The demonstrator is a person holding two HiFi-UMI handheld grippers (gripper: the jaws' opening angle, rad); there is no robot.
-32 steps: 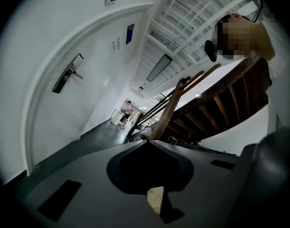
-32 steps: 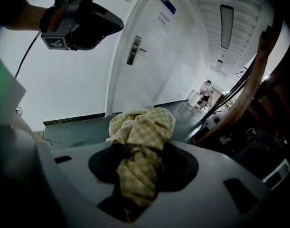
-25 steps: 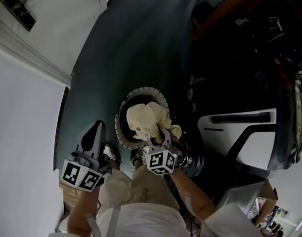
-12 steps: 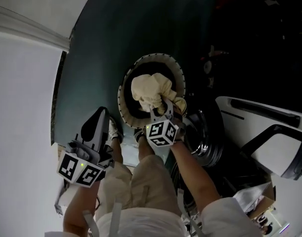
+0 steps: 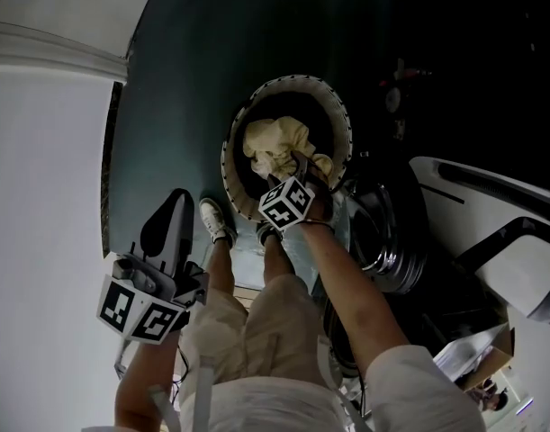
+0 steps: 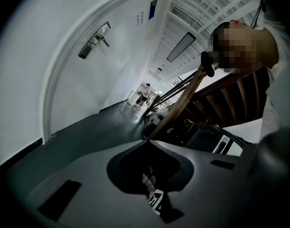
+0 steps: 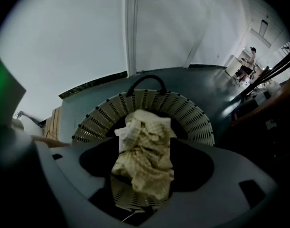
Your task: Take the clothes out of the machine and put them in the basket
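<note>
Starting at the right gripper [image 7: 145,145]: points steeply down into the basket [image 7: 194,113], with jaws well apart after just opening and the pale checked cloth [image 7: 144,167] bunched between them. Seems no longer to pinch it. Looks slack there, slumped onto the basket's slatted floor, though a light touch along the inner faces cannot be ruled out. Reads, then, as let go rather than gripped. As for the cloth: runs its long axis from 12 to 6 o'clock in the right gripper view, straight along the line of the jaws, with the bulk toward 12 and a tail trailing back toward 6 under the gripper. Sits well inside the round rim, short of the black handle [image 7: 145,80] at the far 12 o'clock edge. Calls next, by judgement, for a straight lift back toward 6 o'clock, clear of that tail, then a swing to the white machine [image 5: 482,196], at 3 to 4 o'clock of the basket in the head view. Could drag the tail out again should a fold catch on a jaw. Further out, at 7 o'clock of the basket in the head view, the left gripper [image 6: 147,140]: held aside by the person's leg, jaws closed tip to tip on nothing, aimed across the dark floor, well apart from basket and cloth. Leaves the right gripper as the nearer to both cloth and machine.
</note>
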